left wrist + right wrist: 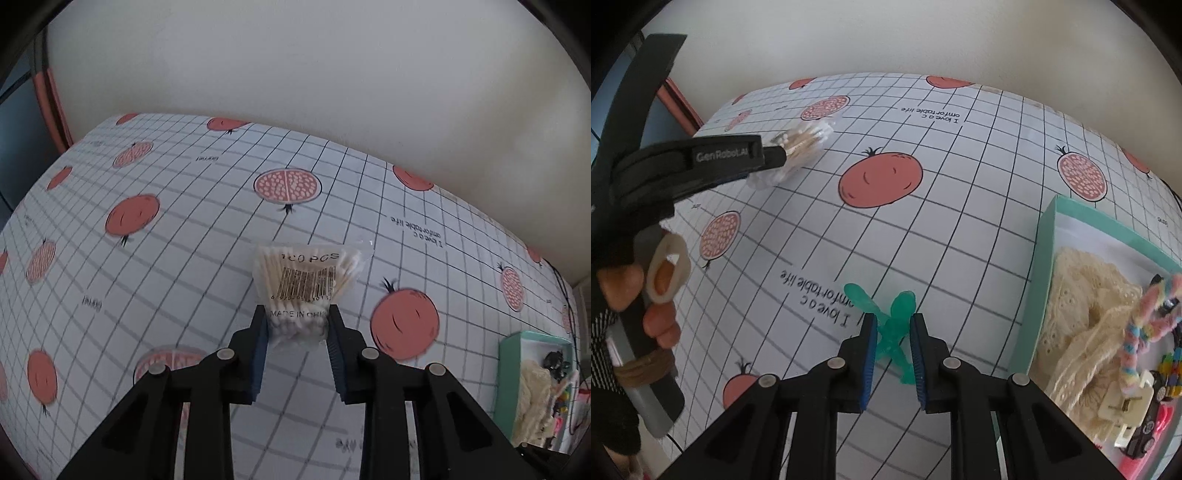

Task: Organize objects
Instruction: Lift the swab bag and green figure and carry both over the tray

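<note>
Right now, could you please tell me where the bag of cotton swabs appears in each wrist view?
Left wrist: bag of cotton swabs at centre, clamped between the left gripper fingers.
Right wrist: the bag sits upper left, at the left gripper's tip.
Shared landmark: the teal box, at the right edge in both.

Both wrist cameras look steeply down along their jaws at the worktop [184, 258], from close above; both share the teal box [532, 387], which sits further left and nearer in the right view

Black grippers [297, 314] (blue pads [260, 350]), perhaps checked sleeve [602, 332]
</note>
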{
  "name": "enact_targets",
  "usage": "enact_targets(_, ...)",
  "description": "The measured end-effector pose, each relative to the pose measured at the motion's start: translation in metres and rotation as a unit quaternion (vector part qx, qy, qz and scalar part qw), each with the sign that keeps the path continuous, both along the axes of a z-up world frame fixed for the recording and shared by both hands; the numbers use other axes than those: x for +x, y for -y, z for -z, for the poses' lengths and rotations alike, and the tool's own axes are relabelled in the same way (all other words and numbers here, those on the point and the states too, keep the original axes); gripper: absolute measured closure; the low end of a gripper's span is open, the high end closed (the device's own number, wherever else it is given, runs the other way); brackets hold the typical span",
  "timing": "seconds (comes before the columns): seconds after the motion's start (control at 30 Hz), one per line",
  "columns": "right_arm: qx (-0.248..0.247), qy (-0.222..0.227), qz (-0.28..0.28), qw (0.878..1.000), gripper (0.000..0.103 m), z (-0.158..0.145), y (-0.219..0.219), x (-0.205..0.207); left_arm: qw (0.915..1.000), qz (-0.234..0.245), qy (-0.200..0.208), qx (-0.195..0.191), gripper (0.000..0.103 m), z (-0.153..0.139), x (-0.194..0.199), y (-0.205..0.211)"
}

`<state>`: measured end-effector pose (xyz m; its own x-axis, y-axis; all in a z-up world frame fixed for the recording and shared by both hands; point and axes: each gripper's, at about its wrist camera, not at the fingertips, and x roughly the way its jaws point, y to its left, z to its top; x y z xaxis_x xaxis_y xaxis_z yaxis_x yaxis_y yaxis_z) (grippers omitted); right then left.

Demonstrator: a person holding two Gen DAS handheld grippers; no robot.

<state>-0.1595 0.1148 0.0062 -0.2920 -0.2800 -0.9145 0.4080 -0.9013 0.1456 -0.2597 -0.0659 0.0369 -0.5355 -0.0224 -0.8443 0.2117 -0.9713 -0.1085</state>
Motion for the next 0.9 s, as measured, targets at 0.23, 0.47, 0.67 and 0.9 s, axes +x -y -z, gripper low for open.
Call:
enact_targets(0.23,0.018,-0.032,-0.010,0.999,0.084,-0.031,-0.007,0.023,1.0000,-0.002,0.000,0.005,0.072,-0.011,0.032,-0.005)
enact_targets(0.47,0.041,-0.054,-0.020,0.998,0.084,-0.053,-0.019,0.044,1.0000,0.001,-0.006,0.004,0.072,-0.025,0.059,-0.012)
enact_targets(0.67,0.054,-0.060,-0.013,0.997,0.084,-0.065,-0.036,0.057,0.9998,0.003,-0.010,0.015,0.072,-0.036,0.080,-0.017)
enact_targets(0.9,0.061,-0.055,0.007,0.997,0.084,-0.077,-0.063,0.072,0.9985,0.012,-0.020,0.050,0.072,-0.051,0.107,-0.022)
